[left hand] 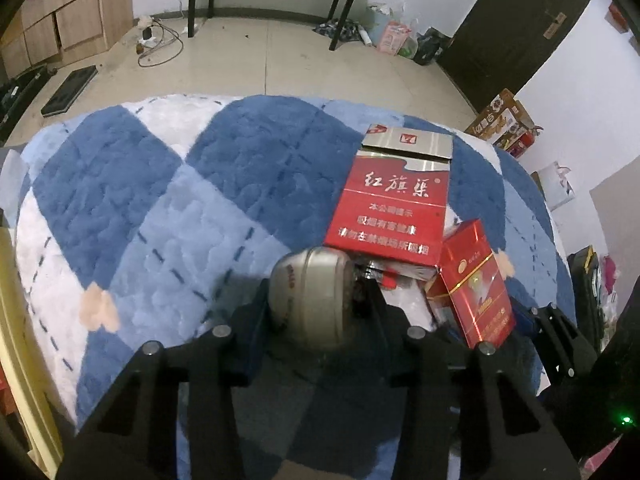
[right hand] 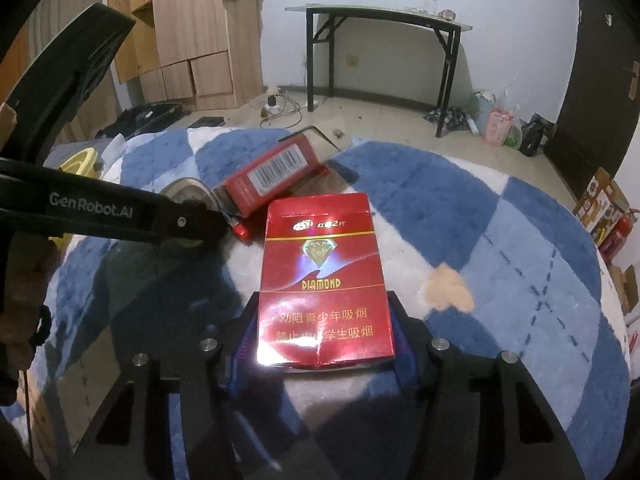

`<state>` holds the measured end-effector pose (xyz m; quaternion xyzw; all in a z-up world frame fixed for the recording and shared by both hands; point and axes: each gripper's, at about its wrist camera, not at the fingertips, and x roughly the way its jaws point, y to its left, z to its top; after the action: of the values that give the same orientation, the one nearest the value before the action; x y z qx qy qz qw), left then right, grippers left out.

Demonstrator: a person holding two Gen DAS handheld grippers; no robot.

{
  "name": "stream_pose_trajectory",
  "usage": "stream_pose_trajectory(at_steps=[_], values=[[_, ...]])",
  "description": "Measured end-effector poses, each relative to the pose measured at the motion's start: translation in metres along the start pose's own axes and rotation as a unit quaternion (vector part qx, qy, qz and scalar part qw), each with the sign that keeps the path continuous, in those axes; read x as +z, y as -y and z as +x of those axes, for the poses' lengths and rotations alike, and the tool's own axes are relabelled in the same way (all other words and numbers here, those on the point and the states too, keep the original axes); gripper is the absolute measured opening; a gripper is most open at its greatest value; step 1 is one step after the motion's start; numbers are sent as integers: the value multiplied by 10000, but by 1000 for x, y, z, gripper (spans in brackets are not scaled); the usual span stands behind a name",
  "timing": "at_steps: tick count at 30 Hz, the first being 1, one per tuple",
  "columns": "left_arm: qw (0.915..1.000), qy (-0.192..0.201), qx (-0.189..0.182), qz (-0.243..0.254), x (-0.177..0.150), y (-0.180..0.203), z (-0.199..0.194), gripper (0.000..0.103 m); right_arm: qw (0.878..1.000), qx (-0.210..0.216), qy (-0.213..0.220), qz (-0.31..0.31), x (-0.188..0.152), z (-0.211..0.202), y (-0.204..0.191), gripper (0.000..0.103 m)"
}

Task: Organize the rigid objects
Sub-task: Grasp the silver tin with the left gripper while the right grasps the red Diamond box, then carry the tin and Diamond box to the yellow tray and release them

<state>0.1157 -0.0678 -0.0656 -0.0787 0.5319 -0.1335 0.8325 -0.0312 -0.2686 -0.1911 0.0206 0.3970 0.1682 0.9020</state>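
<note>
My left gripper [left hand: 316,300] is shut on a small grey metal tin [left hand: 308,296], held on edge just above the blue-and-white checked blanket [left hand: 160,200]. A large red cigarette box [left hand: 392,204] lies just beyond it, with a small red lighter [left hand: 388,281] at its near edge. My right gripper [right hand: 324,320] is shut on a red Diamond cigarette pack [right hand: 324,280]. That pack shows in the left wrist view [left hand: 476,284], right of the tin. In the right wrist view the left gripper [right hand: 208,220], the tin [right hand: 188,196], the large box [right hand: 276,172] and the lighter [right hand: 240,232] lie ahead to the left.
The blanket [right hand: 520,260] covers a raised surface that ends at a tiled floor [left hand: 280,60]. A black folding table [right hand: 380,20], wooden cabinets [right hand: 192,32] and a dark door [left hand: 516,20] stand along the walls. Bags and boxes [left hand: 504,120] lie on the floor at right.
</note>
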Motion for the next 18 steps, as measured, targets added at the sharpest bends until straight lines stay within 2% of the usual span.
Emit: stream_pose_trajectory(at_steps=[7, 11, 18], values=[[9998, 174, 21, -106, -14, -5, -33, 45, 9998, -39, 59, 203, 0, -18, 10, 56], [9989, 440, 91, -111, -18, -19, -77, 45, 9992, -95, 203, 336, 2, -39, 20, 56], [9937, 995, 433, -287, -24, -77, -164, 45, 9991, -22, 335, 265, 3, -63, 10, 56]])
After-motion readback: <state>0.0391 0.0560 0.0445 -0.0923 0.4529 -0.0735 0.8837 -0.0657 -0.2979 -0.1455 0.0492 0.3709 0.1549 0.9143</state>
